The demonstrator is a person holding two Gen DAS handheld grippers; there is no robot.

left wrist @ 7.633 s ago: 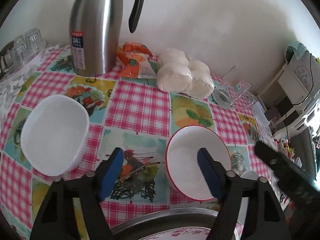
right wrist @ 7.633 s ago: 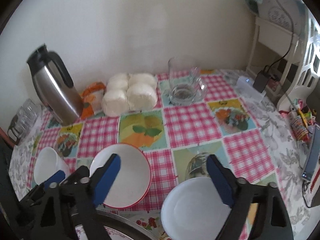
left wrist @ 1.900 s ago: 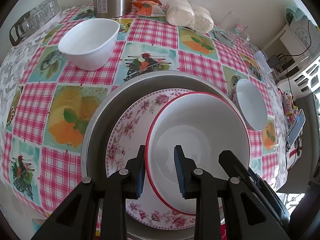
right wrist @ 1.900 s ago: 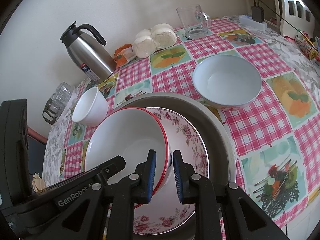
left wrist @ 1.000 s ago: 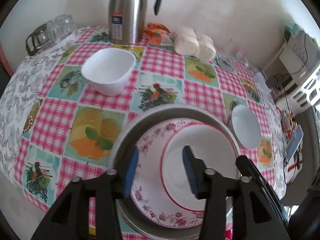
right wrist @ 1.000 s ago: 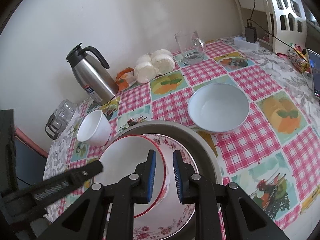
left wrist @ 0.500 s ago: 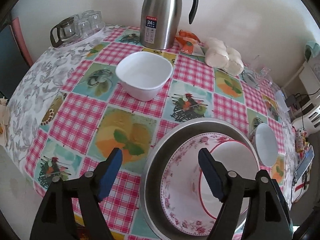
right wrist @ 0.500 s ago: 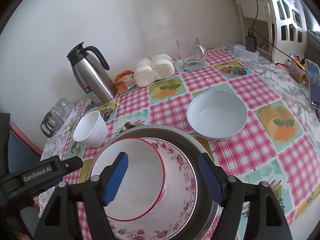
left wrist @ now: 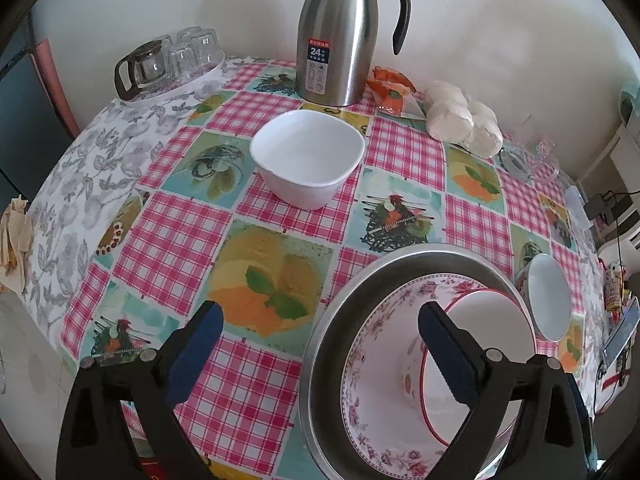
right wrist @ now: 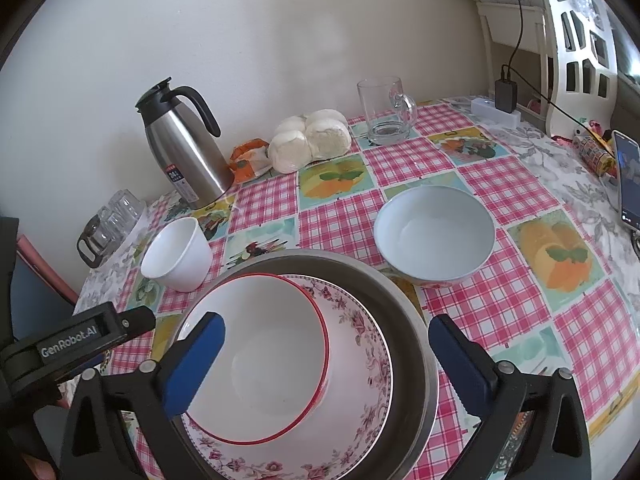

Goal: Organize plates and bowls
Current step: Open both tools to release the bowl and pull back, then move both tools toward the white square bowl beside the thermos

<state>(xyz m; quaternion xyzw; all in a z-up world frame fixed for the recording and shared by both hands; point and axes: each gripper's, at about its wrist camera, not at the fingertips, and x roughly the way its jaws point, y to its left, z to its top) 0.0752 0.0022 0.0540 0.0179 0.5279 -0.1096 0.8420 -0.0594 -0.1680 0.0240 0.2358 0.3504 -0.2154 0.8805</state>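
We hold two grippers above a table [right wrist: 592, 312] spread with a pink checked cloth. Our left gripper [left wrist: 318, 346] hangs with its jaws wide apart, having just been opening, nothing between the blue pads but the cloth and the rim of a metal pan [left wrist: 320, 344]. Our right gripper [right wrist: 326, 354] has likewise just spread its jaws fully and grips nothing; its pads stand either side of the pan [right wrist: 416, 336] near the table's front edge. Inside the pan lies a floral plate [right wrist: 360, 344], and on the plate sits a red-rimmed bowl [right wrist: 260, 344], pushed toward the plate's left side. A round white bowl [right wrist: 434, 234] stands on the cloth just beyond the pan's right rim, close to it. A squarish white bowl [left wrist: 308, 156] stands well apart toward the middle of the table, in front of a steel flask [left wrist: 340, 32] at the back edge. Beside the flask lie an orange packet [left wrist: 390, 92] and a bag of buns [left wrist: 464, 120]; a glass mug [right wrist: 386, 110] stands near the back right corner, a tray of glasses [left wrist: 172, 66] at the back left corner.
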